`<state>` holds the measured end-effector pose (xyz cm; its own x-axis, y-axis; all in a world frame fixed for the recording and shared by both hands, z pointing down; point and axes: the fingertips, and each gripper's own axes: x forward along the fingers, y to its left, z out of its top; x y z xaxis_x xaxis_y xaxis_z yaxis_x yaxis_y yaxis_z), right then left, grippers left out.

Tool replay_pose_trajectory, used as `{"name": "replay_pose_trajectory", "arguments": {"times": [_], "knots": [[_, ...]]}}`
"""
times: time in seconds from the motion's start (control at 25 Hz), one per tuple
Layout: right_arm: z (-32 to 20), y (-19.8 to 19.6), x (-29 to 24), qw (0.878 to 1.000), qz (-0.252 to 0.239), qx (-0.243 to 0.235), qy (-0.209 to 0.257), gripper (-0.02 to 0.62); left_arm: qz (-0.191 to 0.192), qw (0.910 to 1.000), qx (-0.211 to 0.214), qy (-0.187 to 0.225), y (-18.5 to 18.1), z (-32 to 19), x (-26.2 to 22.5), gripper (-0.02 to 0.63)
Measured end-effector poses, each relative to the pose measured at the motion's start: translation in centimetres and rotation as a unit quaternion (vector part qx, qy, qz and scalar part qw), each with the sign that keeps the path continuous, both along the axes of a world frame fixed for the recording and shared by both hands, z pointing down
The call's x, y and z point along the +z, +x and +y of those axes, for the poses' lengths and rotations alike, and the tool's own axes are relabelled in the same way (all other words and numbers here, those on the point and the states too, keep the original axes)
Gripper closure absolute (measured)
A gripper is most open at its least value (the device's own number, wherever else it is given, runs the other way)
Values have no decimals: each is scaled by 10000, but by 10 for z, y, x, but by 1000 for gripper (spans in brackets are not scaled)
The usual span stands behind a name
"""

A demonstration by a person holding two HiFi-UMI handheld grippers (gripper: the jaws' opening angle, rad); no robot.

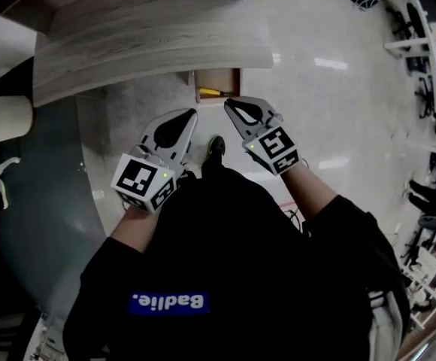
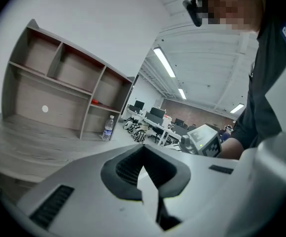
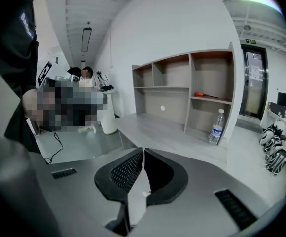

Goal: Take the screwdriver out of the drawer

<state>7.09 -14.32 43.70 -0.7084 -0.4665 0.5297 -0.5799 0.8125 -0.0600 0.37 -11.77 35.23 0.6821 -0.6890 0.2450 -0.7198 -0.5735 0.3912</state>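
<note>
In the head view a small wooden drawer stands pulled out from under the grey desk. A yellow-handled tool, which looks like the screwdriver, lies at its front left. My right gripper hovers just below the drawer's front, jaws shut and empty. My left gripper is a little lower and to the left, also shut with nothing in it. In each gripper view the pads meet at the tips, left gripper and right gripper; the drawer is hidden in both.
A shelf unit stands on the desk with a water bottle beside it and a red thing on one shelf. A white cylinder is at the left. My shoe is on the glossy floor below the drawer.
</note>
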Motion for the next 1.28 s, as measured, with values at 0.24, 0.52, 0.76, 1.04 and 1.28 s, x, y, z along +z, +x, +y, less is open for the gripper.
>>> {"name": "replay_pose_trajectory", "arguments": {"times": [0.24, 0.52, 0.76, 1.04, 1.28], "knots": [[-9, -5, 32, 9993, 214, -246, -193, 524, -1, 9995, -264, -153, -5, 1, 12, 604], [-21, -11, 85, 9958, 781, -436, -215, 509, 32, 9988, -420, -253, -16, 1, 25, 604], [-32, -14, 135, 9901, 1294, -473, -266, 500, 99, 9983, -482, -306, -29, -2, 38, 604], [-40, -11, 186, 9839, 1664, -471, -440, 499, 137, 9981, -547, -245, -44, -9, 42, 604], [-47, -16, 236, 9756, 2058, -515, -568, 485, 116, 9974, -634, -311, -65, -7, 53, 604]]}}
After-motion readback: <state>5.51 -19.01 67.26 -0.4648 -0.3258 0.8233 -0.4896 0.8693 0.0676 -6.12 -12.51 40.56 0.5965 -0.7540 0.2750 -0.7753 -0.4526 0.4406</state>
